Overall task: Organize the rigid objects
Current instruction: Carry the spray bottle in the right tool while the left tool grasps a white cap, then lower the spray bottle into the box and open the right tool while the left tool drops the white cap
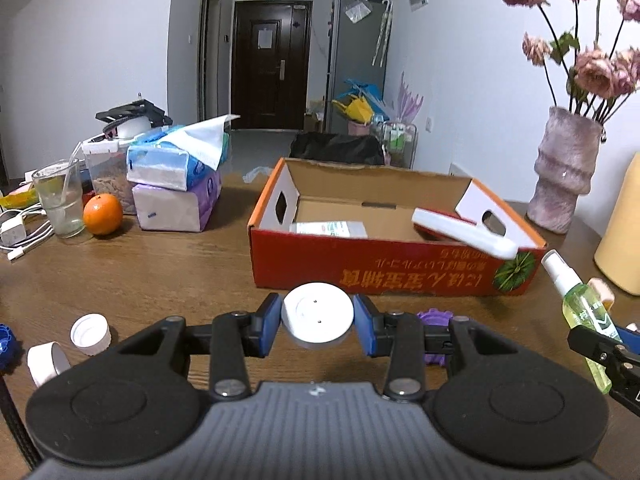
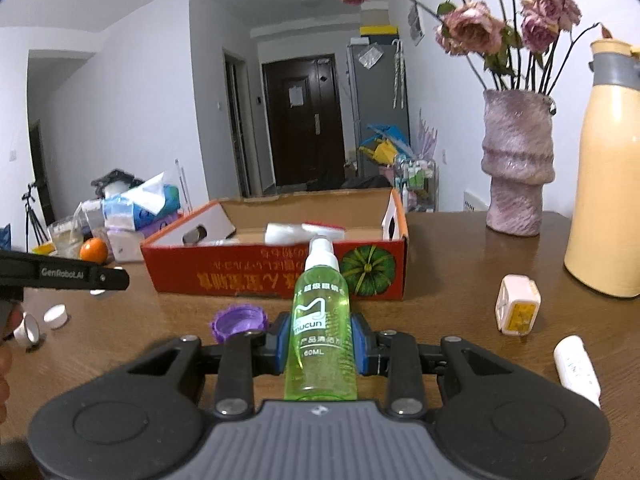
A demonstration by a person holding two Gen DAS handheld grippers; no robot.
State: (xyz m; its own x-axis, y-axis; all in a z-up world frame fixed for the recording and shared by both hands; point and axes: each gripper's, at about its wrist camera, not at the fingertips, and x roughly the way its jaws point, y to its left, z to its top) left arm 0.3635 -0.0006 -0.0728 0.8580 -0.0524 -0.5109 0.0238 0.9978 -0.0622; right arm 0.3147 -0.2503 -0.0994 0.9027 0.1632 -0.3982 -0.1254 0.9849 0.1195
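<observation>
I see white walls (image 1: pixel 100 40), a dark door (image 1: pixel 272 64) in the middle, a grey fridge (image 1: pixel 356 60) beside it.

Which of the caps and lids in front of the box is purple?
The scalloped lid beside the right gripper; the caps farther left and the held lid are white.

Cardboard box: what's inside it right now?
Inside the cardboard box: a flat white packet on the floor, and a long white case leaning on the right end. The near wall hides the front floor.
</observation>
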